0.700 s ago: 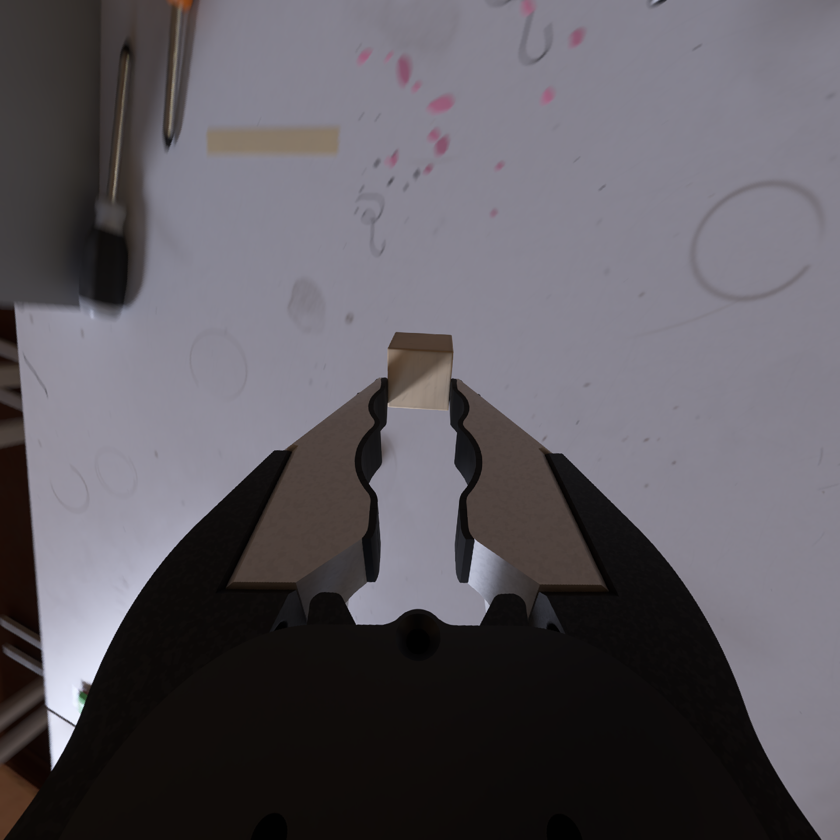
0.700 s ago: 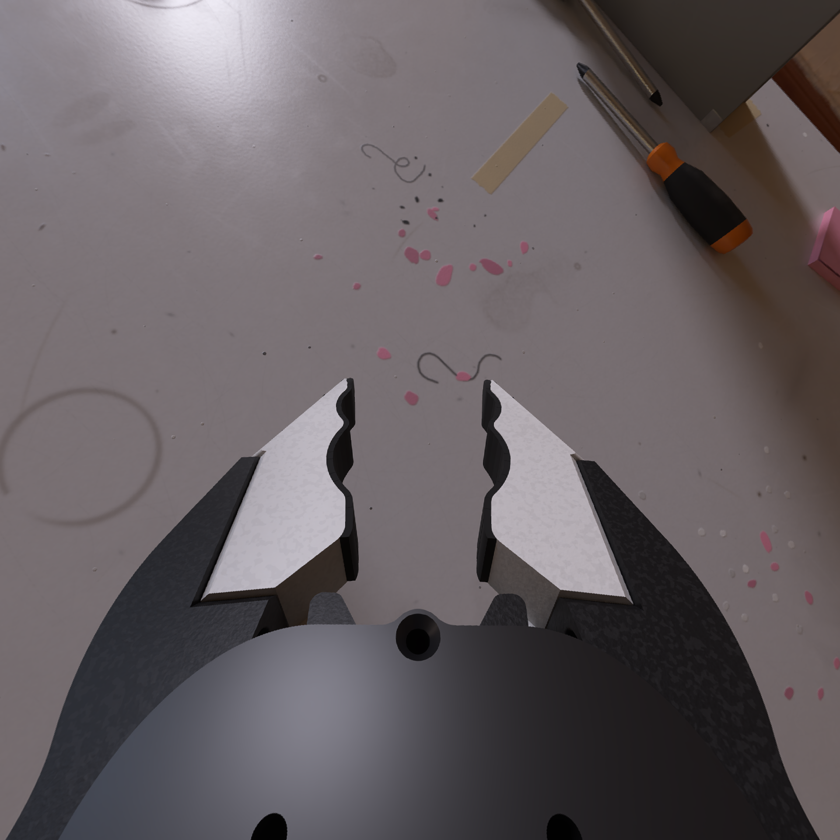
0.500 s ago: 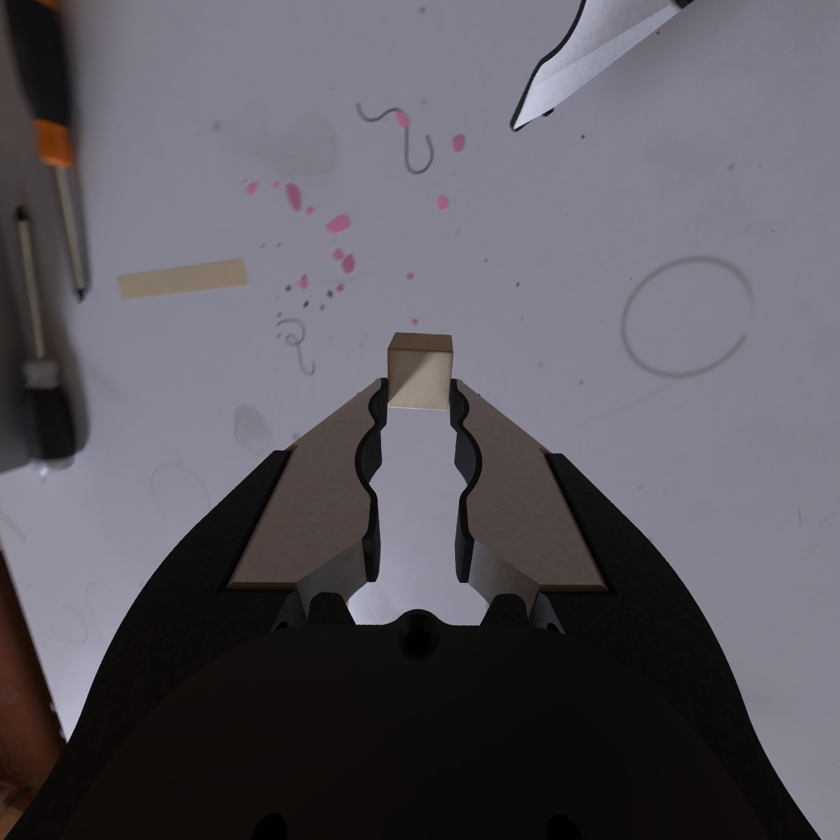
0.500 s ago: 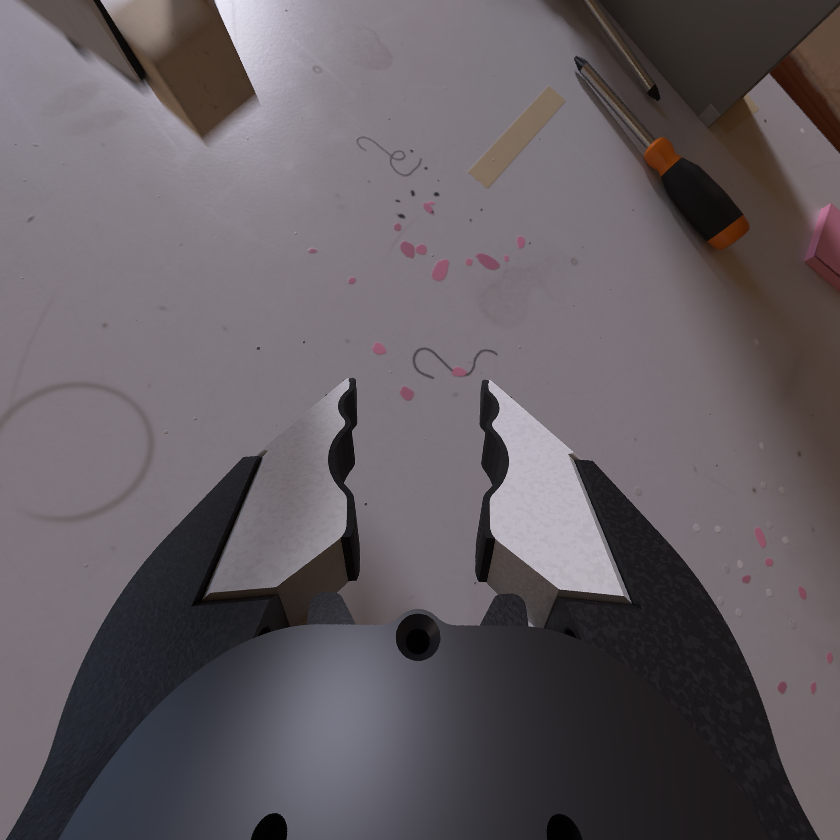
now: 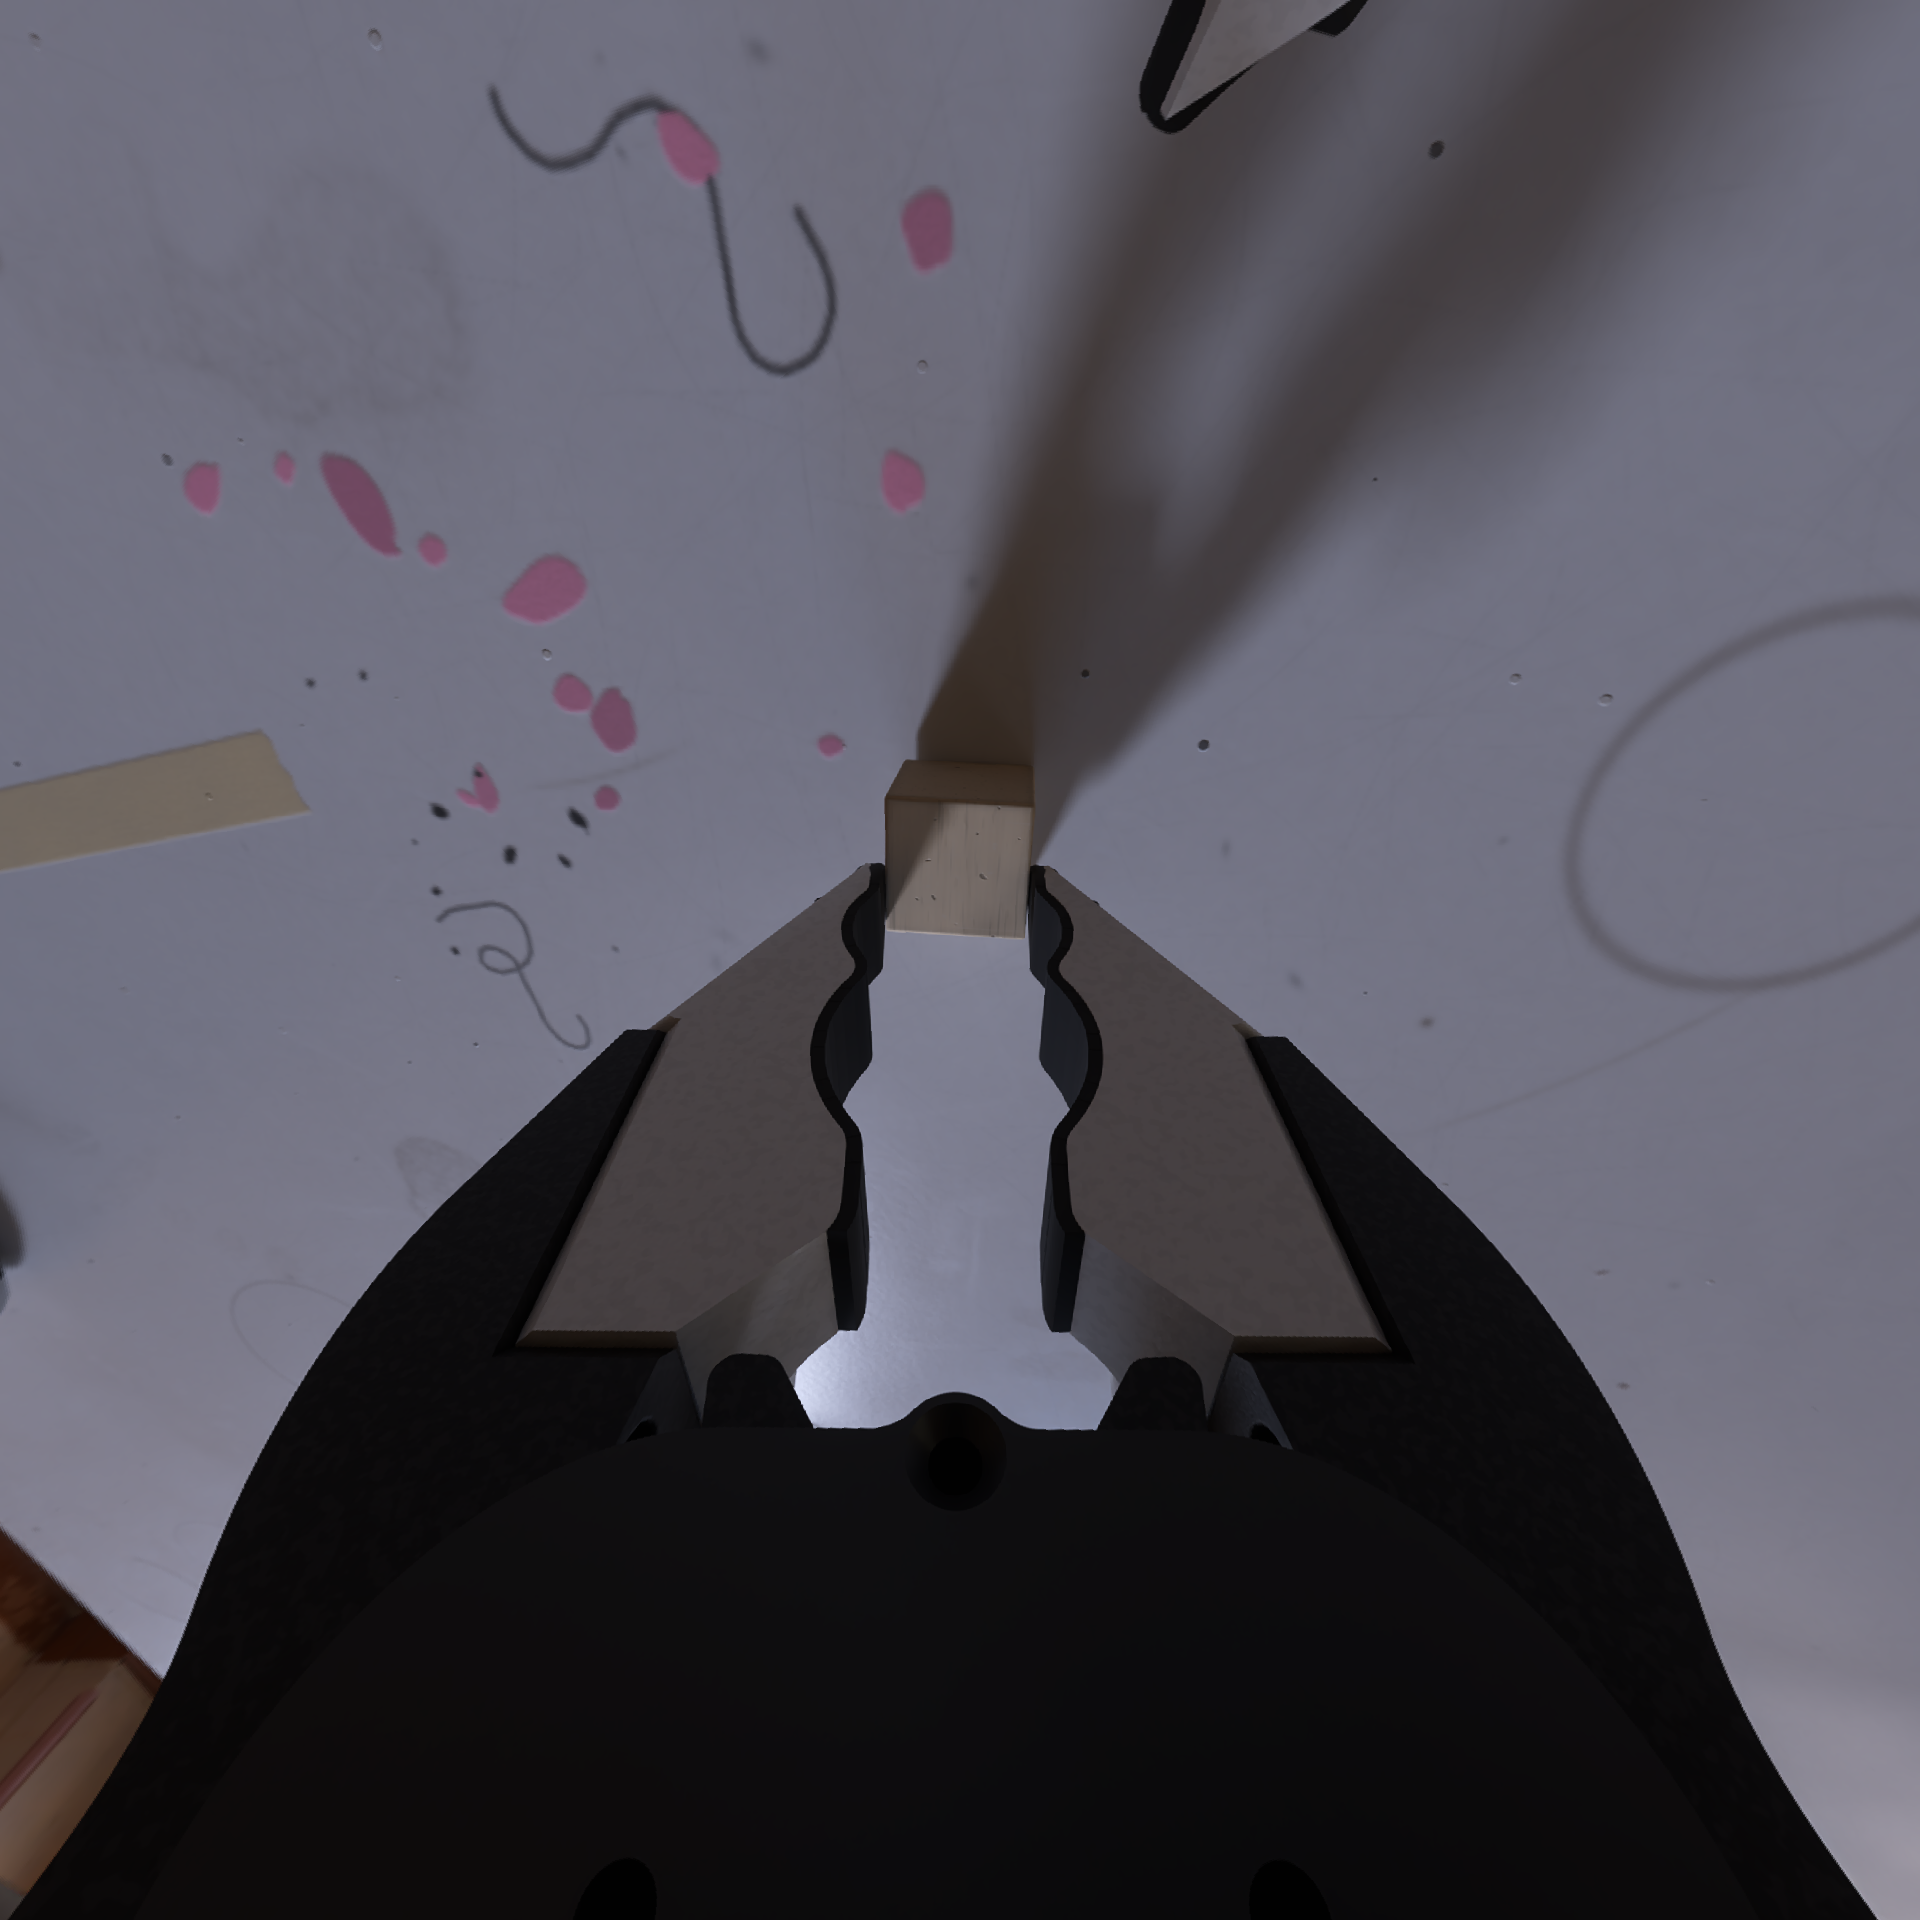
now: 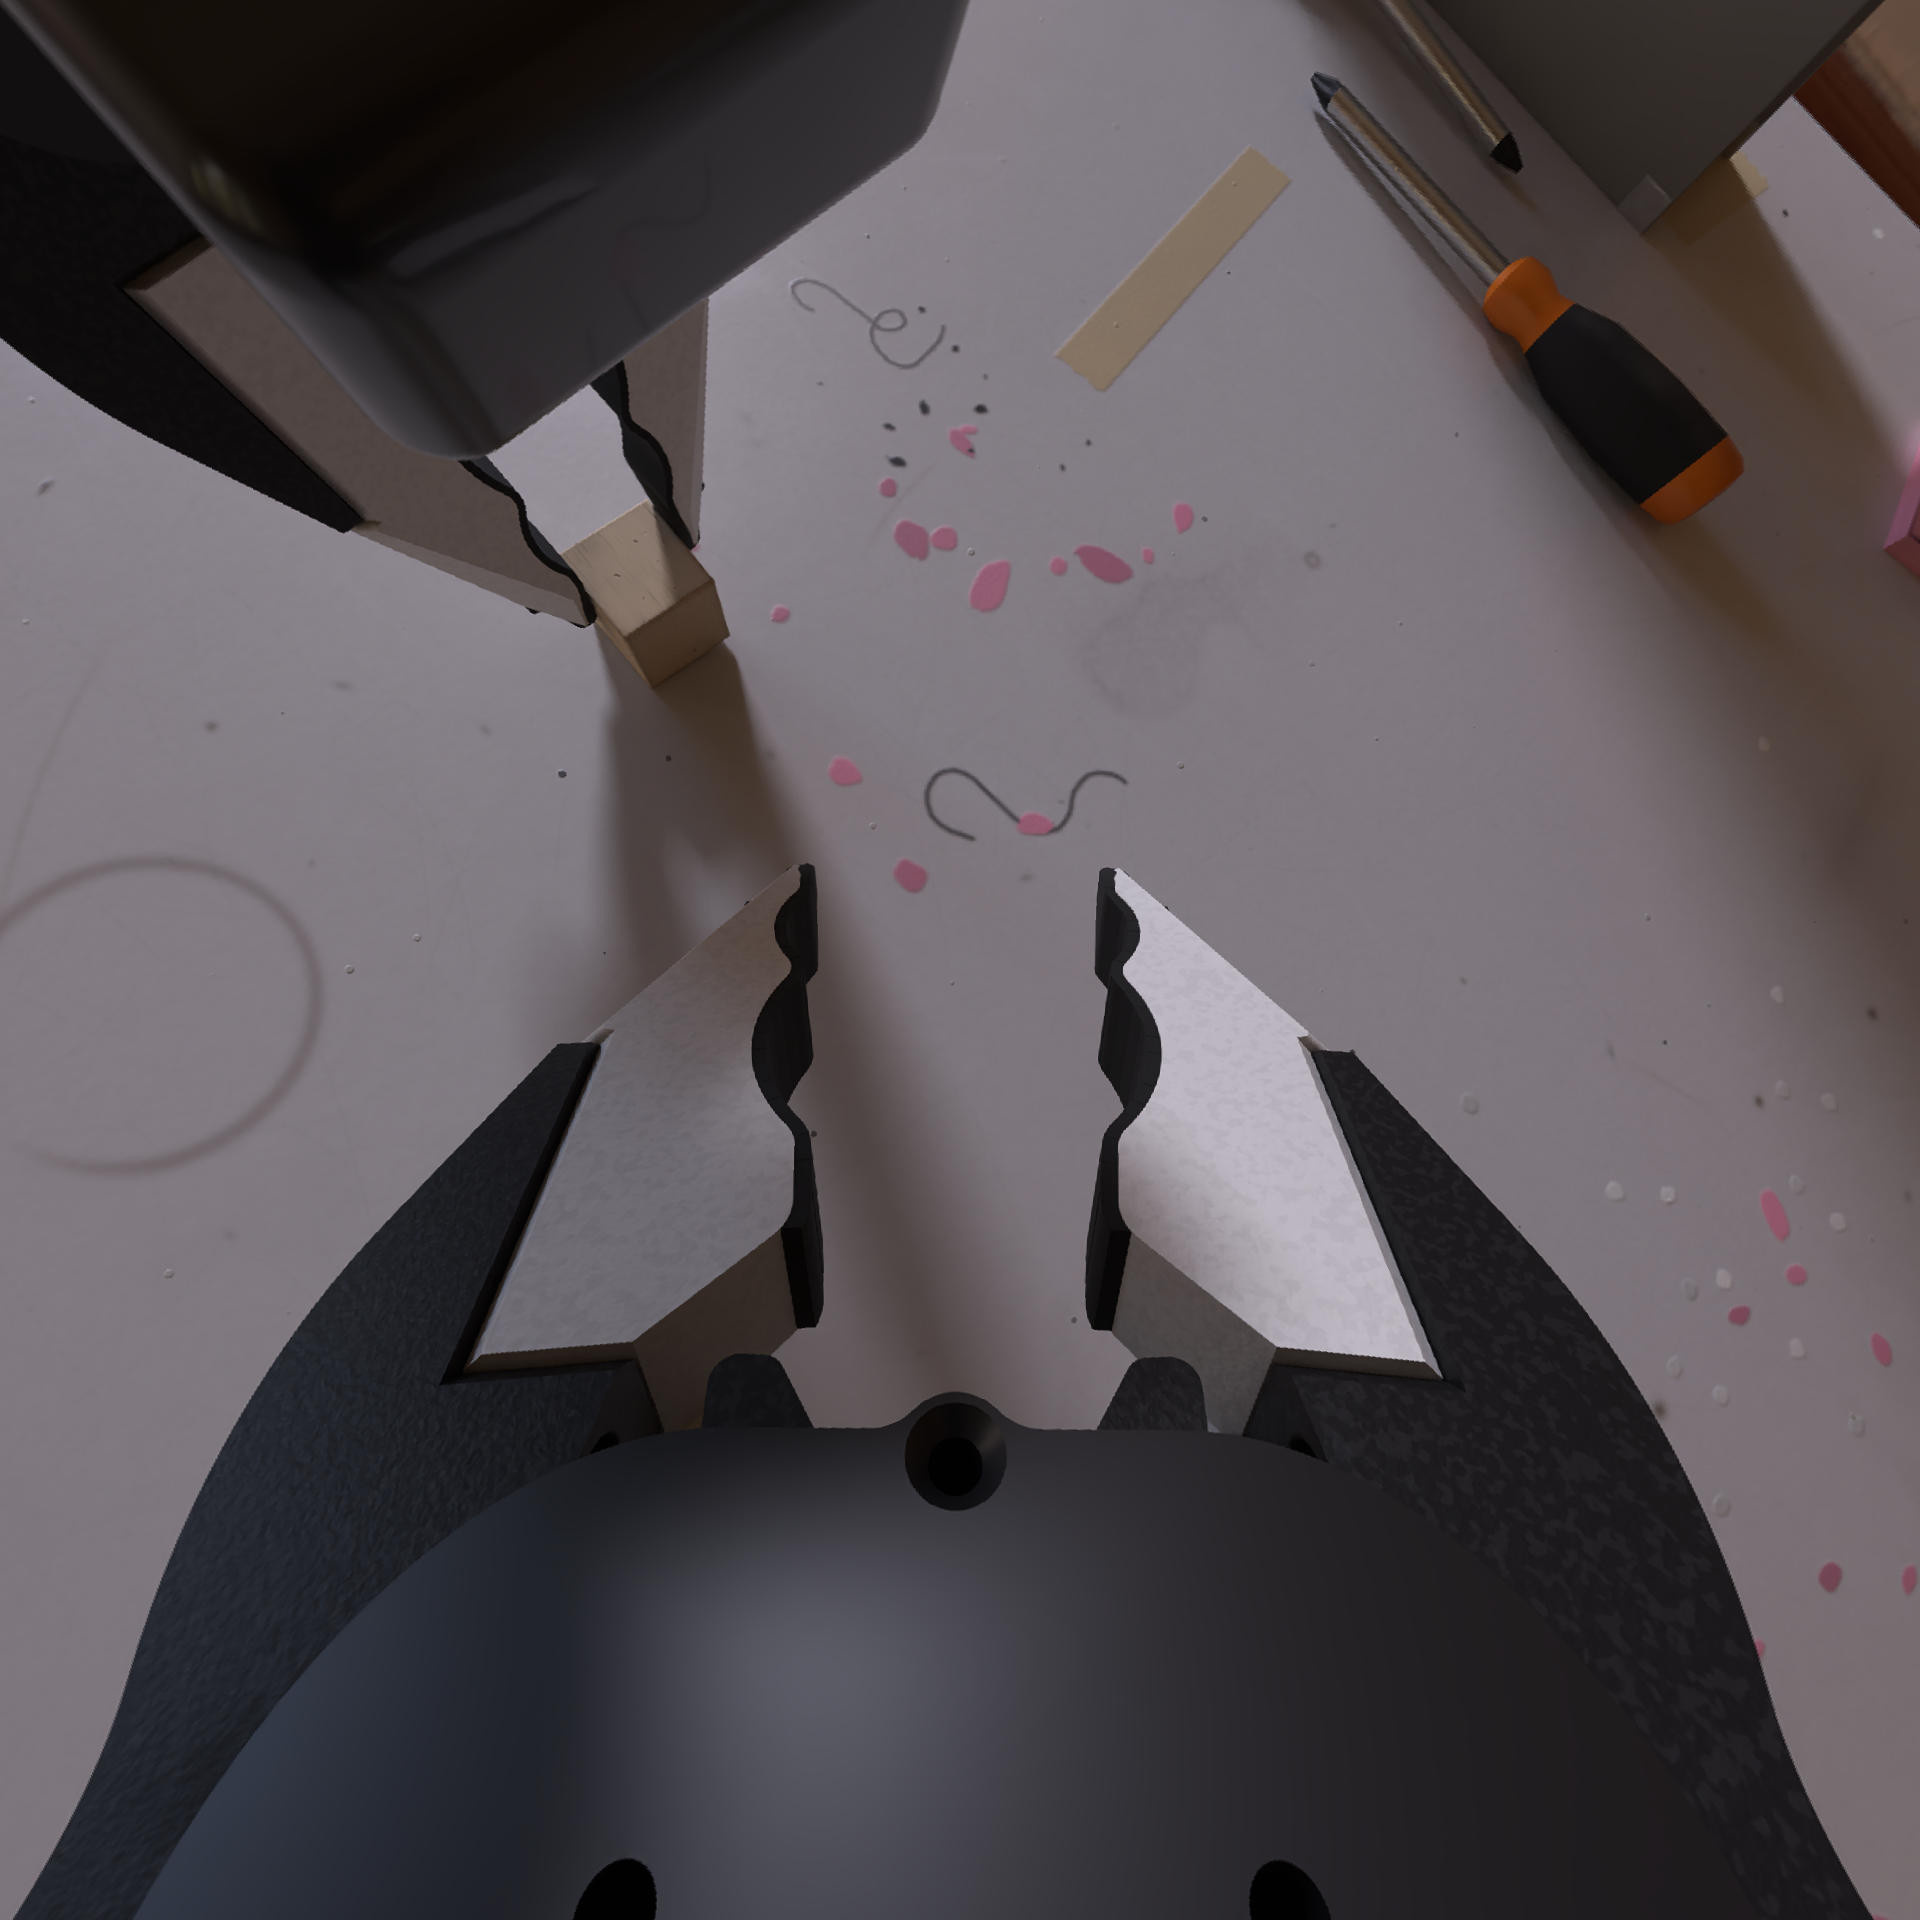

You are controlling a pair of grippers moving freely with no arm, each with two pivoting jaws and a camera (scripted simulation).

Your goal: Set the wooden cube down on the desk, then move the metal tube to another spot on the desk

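Note:
My left gripper (image 5: 958, 878) is shut on the wooden cube (image 5: 958, 862), a small pale block pinched at the fingertips. The cube is down at the grey-white desk (image 5: 312, 1091), and its shadow starts right at its far edge. In the right wrist view the left gripper (image 6: 634, 577) reaches in from the top left, with the cube (image 6: 670, 613) down at the desk surface (image 6: 1351, 883). My right gripper (image 6: 956, 888) is open and empty, a little above the desk, near the cube. One of its fingertips (image 5: 1226, 52) shows in the left wrist view. No metal tube shows.
An orange-and-black screwdriver (image 6: 1600, 405) and a thin metal-shafted tool (image 6: 1455, 78) lie at the far right by a grey box (image 6: 1662, 62). A strip of tape (image 6: 1174, 265) lies flat. A pink object (image 6: 1907, 520) sits at the right edge. The desk edge (image 5: 114, 1662) is at lower left.
My left gripper has come down close to the desk with the cube and moved toward the right gripper, now filling the top left of the right wrist view. The right gripper has barely moved.

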